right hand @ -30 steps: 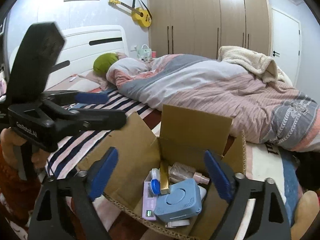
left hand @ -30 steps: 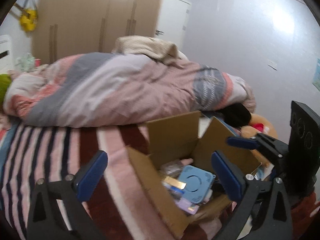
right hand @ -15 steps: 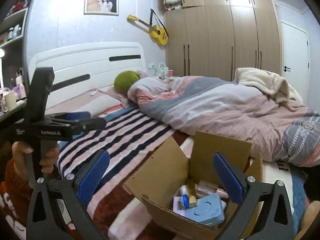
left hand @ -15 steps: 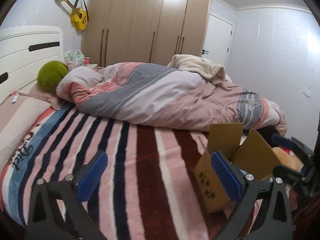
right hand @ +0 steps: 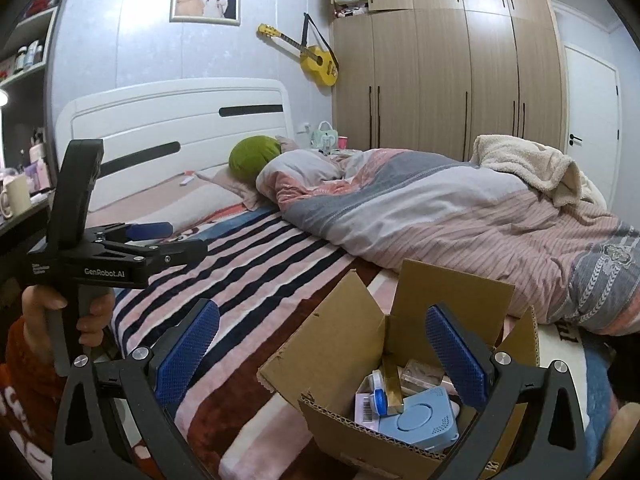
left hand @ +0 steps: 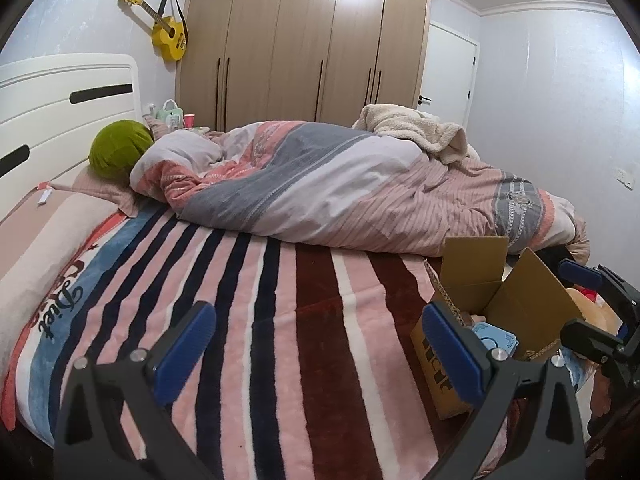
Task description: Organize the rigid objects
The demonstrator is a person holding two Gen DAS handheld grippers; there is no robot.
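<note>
An open cardboard box (right hand: 340, 344) stands on the striped blanket near the bed's front edge. In it lie a blue square device (right hand: 420, 420), a gold stick-shaped pack (right hand: 391, 380), a white and blue container (right hand: 378, 396) and a barcoded pack (right hand: 366, 412). My right gripper (right hand: 320, 348) hovers open just above and in front of the box, nothing between its blue pads. My left gripper (left hand: 320, 350) is open over bare blanket, with the box (left hand: 500, 300) beyond its right finger. A hand holds the left gripper (right hand: 176, 240) out to the left of the box.
The striped blanket (left hand: 280, 300) covers the near half of the bed. A rolled duvet (left hand: 340, 184), a cream throw (left hand: 416, 128) and a green cushion (left hand: 118, 152) lie behind. A white headboard (right hand: 180, 120), wardrobe (right hand: 460, 80) and side shelf with a mug (right hand: 16, 196) ring the bed.
The left wrist view swung away from the box to the striped blanket, so the box now sits at its right. The right gripper drew back and up from the box, its jaws slightly wider.
</note>
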